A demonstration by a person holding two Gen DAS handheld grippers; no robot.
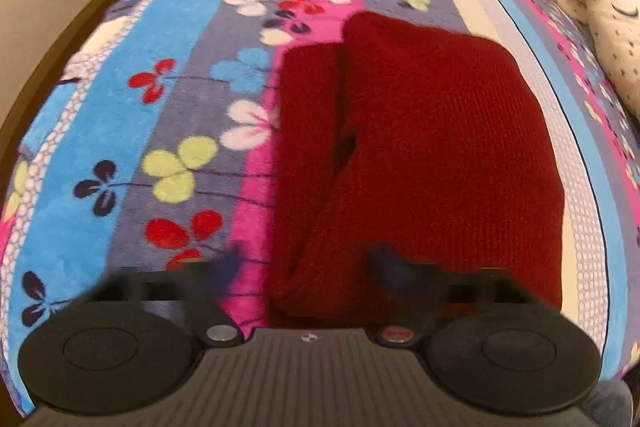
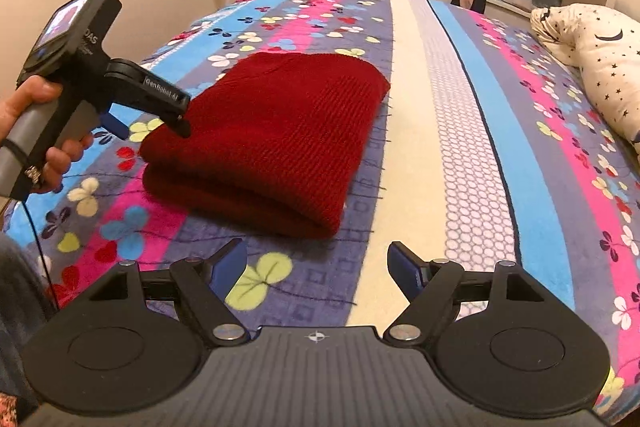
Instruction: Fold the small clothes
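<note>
lying folded in a thick stack on the flowered bed blanket [image 2: 472,131], the red knit garment [image 2: 272,143] is touched at its left edge by the left gripper [image 1: 308,267], jaws spread. the right gripper [image 2: 318,267] hovers nearby, wide open and empty.
</note>
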